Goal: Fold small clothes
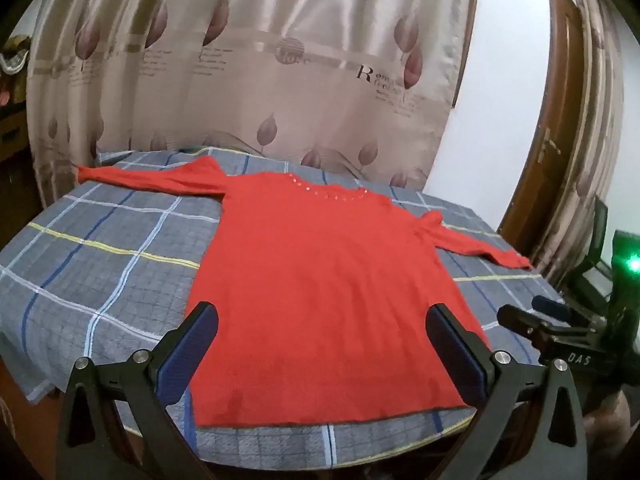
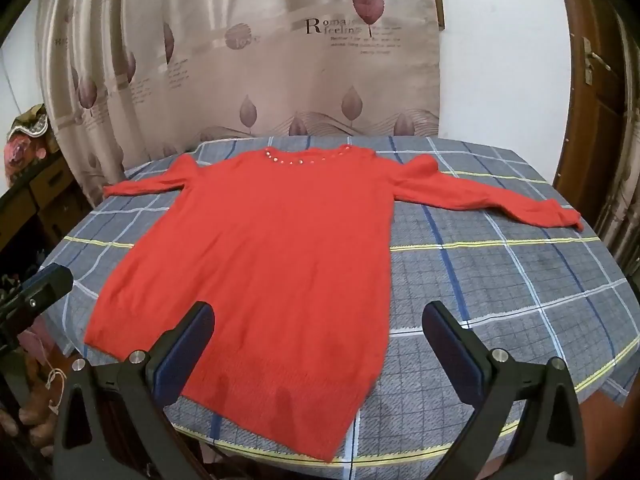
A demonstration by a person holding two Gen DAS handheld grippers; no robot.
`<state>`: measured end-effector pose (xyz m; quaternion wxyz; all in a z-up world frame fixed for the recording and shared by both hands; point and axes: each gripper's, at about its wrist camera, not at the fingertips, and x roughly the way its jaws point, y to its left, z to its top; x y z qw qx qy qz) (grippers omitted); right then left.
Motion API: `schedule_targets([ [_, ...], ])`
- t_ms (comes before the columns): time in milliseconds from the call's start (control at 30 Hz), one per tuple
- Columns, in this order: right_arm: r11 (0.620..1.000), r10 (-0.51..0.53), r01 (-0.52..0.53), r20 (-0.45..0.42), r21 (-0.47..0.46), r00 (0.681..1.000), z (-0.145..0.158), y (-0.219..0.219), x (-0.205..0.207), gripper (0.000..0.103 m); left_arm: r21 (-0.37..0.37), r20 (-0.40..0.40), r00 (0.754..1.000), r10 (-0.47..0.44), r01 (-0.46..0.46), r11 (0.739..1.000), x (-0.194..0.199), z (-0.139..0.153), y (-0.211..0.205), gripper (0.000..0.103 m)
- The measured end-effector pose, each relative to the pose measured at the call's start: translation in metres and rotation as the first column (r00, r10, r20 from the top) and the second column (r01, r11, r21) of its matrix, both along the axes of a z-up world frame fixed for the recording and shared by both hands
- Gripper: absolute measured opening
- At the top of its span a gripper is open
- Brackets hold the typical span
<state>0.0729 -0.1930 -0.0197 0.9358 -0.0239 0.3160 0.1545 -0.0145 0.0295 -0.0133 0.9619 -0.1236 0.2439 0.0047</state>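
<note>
The jaws of the left gripper (image 1: 322, 326) and the right gripper (image 2: 318, 324) are held fully apart with nothing gripped, both raised above the near hem of the red sweater (image 1: 320, 280). The sweater is laid flat on the plaid cloth (image 2: 500, 280) covering the desk, neckline toward the curtain (image 1: 256, 60), sleeves spread to either side, the hem close to the desk's near edge. Bare cloth is seen left and right of the body, while the right sleeve cuff (image 2: 568, 216) is stretched almost to the desk's edge.
</note>
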Motion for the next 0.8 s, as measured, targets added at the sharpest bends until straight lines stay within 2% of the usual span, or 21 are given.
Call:
schedule_targets([
  [300,1.000,-0.004,0.004,0.003,-0.011,1.000,-0.001,0.001,0.000,0.103,0.071,0.028,1.000,-0.003,0.001,0.997,-0.004,0.010,-0.008,0.103],
  [800,1.000,-0.006,0.006,-0.003,-0.011,1.000,0.000,-0.001,0.002,0.103,0.080,0.018,1.000,0.010,-0.012,0.997,-0.002,0.010,-0.006,0.103],
])
